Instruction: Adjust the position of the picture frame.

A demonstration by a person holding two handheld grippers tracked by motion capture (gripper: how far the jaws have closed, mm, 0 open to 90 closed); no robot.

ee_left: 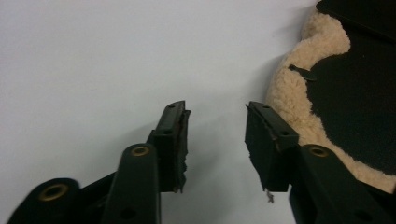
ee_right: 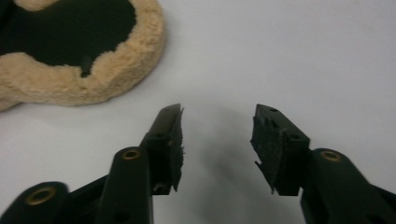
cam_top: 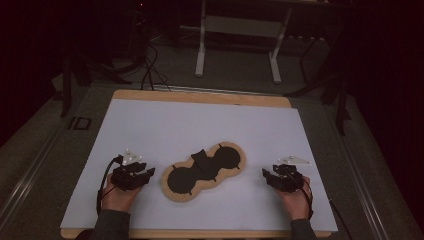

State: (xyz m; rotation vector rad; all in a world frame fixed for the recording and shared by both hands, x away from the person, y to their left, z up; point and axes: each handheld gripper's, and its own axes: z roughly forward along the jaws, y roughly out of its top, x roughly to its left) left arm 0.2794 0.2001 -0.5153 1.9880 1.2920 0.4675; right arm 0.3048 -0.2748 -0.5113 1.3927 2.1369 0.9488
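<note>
Fleece item (cam_top: 204, 173), one, peanut-shaped, tan pile rim around two black round panels with a black strap or flap across the waist; lies flat near the front middle of the white table cover (cam_top: 200, 125), tilted so that one lobe sits lower left and the other upper right. Left gripper (cam_top: 148, 173), held in a hand (cam_top: 117, 197) resting on the cover, sits just beside the lower-left lobe; in the left gripper view its jaws stand roughly half apart with bare cover between them and the fleece edge (ee_left: 287, 93) just beyond the one jaw, not touching as far as I can see. Right gripper (cam_top: 266, 175), likewise hand-held (cam_top: 295, 200), sits near the upper-right lobe but apart from it; in the right gripper view its jaws are similarly parted and hold nothing, the fleece rim (ee_right: 116, 70) lying off to one side. Status: neither gripper has hold of the item; judged at the approach stage, with grasping and any folding or moving left to do. What the item is, in this dim room, I cannot say surely.
</note>
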